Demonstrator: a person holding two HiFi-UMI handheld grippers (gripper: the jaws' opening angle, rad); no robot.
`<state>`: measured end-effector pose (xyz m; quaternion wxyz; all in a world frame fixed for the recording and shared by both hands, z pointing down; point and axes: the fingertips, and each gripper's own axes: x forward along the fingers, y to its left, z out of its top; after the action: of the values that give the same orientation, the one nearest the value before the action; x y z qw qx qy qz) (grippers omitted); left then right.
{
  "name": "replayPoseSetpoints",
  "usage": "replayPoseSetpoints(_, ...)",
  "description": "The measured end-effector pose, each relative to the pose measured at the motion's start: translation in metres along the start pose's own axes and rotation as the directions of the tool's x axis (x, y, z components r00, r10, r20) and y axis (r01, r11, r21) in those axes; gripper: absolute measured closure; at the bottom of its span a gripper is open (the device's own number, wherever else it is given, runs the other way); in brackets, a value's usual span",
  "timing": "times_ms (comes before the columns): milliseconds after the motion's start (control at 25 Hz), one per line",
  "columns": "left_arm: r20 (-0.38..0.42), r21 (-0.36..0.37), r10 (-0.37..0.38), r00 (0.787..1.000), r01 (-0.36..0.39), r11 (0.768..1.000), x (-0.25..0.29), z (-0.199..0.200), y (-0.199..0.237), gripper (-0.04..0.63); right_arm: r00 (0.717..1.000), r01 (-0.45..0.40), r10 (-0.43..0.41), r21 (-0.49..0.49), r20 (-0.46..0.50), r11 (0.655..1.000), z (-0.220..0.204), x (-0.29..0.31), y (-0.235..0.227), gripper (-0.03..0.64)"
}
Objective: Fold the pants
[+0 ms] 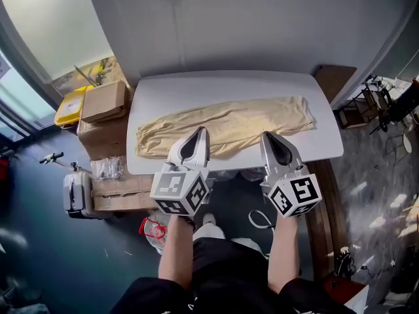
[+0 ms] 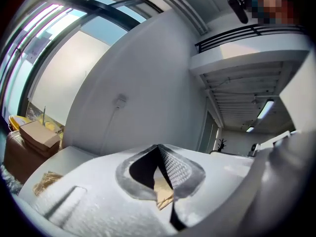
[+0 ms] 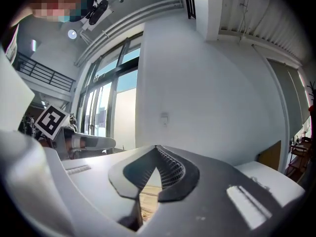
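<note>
Beige pants (image 1: 229, 126) lie stretched out lengthwise on the white table (image 1: 196, 87), reaching from its left part to its right end. My left gripper (image 1: 201, 131) hovers over the pants' near edge left of the middle, jaws closed to a point with nothing seen between the tips. The right gripper (image 1: 267, 136) is level with it further right, also shut and empty. In the left gripper view the left gripper (image 2: 158, 146) shows closed tips, with beige cloth (image 2: 163, 194) below them. The right gripper view shows the right gripper (image 3: 157, 147) the same way over cloth (image 3: 148, 201).
Cardboard boxes (image 1: 105, 100) and a yellow bin (image 1: 69, 106) stand at the table's left. More boxes and a white canister (image 1: 77, 191) sit on the floor at the lower left. A wooden board (image 1: 334, 80) leans at the table's right end. A grey wall rises behind the table.
</note>
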<state>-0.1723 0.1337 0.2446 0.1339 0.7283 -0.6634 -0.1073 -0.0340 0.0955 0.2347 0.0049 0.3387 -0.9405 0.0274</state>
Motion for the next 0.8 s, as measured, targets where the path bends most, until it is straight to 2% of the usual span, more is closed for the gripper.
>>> replayPoseSetpoints(160,-0.045,-0.018,0.003,0.999,-0.004,1.0,0.024,-0.016,0.019,0.591,0.999,0.018,-0.017,0.015,-0.052,1.0,-0.025,0.02,-0.014,0.611)
replayPoseSetpoints(280,-0.073,-0.025,-0.014,0.997,0.012,1.0,0.04,-0.026,0.019,0.591,0.996,0.057,-0.055,0.038,-0.071,0.998,-0.033,0.026,-0.036,0.611)
replayPoseSetpoints(400,-0.08,-0.025,-0.014,0.997,0.012,1.0,0.055,-0.029,0.019,0.591,0.995,0.062,-0.058,0.052,-0.077,0.997,-0.035,0.037,-0.051,0.611)
replayPoseSetpoints(800,-0.031,0.024,0.073,0.997,-0.072,0.997,0.103,-0.007,0.028,0.591,0.994,-0.096,0.097,0.028,-0.042,0.995,-0.022,0.093,-0.074,0.612)
